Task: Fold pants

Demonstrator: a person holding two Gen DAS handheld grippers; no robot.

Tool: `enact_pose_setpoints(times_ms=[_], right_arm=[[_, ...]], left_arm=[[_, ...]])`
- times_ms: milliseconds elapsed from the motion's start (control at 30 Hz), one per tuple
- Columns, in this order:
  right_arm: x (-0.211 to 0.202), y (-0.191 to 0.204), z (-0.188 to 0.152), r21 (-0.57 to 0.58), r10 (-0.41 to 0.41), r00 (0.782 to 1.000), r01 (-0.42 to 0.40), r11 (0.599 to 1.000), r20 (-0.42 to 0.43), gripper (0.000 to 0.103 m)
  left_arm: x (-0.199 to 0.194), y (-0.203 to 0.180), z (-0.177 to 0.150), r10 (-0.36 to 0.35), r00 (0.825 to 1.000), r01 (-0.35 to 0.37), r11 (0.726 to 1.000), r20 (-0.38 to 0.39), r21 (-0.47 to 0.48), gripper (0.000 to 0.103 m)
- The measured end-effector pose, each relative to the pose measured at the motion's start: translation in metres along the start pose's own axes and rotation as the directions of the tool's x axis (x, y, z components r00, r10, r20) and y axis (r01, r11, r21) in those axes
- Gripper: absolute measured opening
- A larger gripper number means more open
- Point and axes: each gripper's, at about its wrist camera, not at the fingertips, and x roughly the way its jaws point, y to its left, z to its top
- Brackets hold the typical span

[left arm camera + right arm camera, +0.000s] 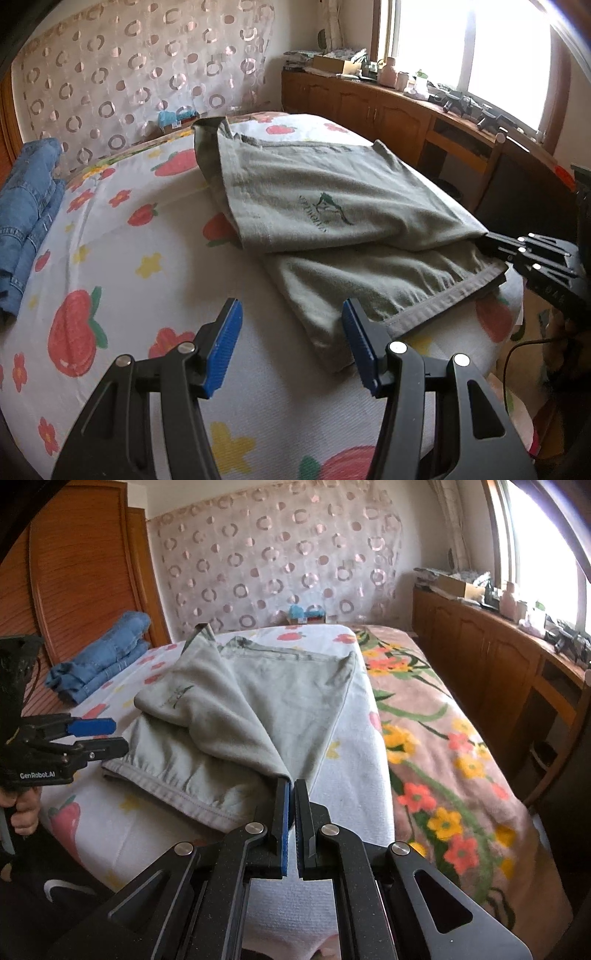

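Grey-green pants point(332, 206) lie on the strawberry-print sheet point(110, 258), with one layer folded back over the rest. My right gripper point(292, 784) is shut on a corner of that upper layer and holds it a little above the lower cloth. The left wrist view shows the right gripper point(493, 242) at the pants' right edge. My left gripper point(291, 343) stands open over the sheet, and nothing is between its blue pads point(225, 343). Its right finger is beside the pants' near corner. In the right wrist view, the left gripper point(118, 735) is just left of the hem of the pants point(229, 716).
Folded blue jeans point(29, 221) sit at the far left of the bed, by a wooden wardrobe point(74, 572). A floral blanket point(443, 738) covers the bed's right side. A wooden cabinet point(369, 107) with clutter runs under the window. A person's hand point(22, 808) grips the left handle.
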Motion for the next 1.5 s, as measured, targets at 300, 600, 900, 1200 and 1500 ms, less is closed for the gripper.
enact_pose_setpoints(times_ms=[300,600,900,1200,1500], right_arm=[[-0.010,0.007,0.007,-0.019,0.001,1.000,0.000,1.000,0.030,0.033],[-0.003,0.046,0.041,-0.099,0.090,0.995,-0.086,0.991,0.039,0.034],[0.039,0.087,0.069,-0.182,0.172,0.984,-0.178,0.967,-0.049,0.036],[0.074,0.111,0.086,-0.216,0.196,0.969,-0.226,0.950,-0.153,0.044],[0.100,0.136,0.090,-0.305,0.192,0.946,-0.270,0.913,-0.262,0.044]], left_arm=[[-0.022,0.014,-0.001,-0.009,0.999,0.011,0.999,0.053,-0.037,0.055],[-0.046,0.040,0.004,0.028,0.995,-0.022,0.998,0.096,-0.056,0.055],[-0.054,0.064,0.008,0.059,0.991,-0.053,0.997,0.118,-0.057,0.055],[-0.048,0.074,0.013,0.045,0.992,-0.040,0.998,0.115,-0.046,0.055],[-0.040,0.083,0.016,0.035,0.994,-0.029,0.998,0.107,-0.053,0.055]])
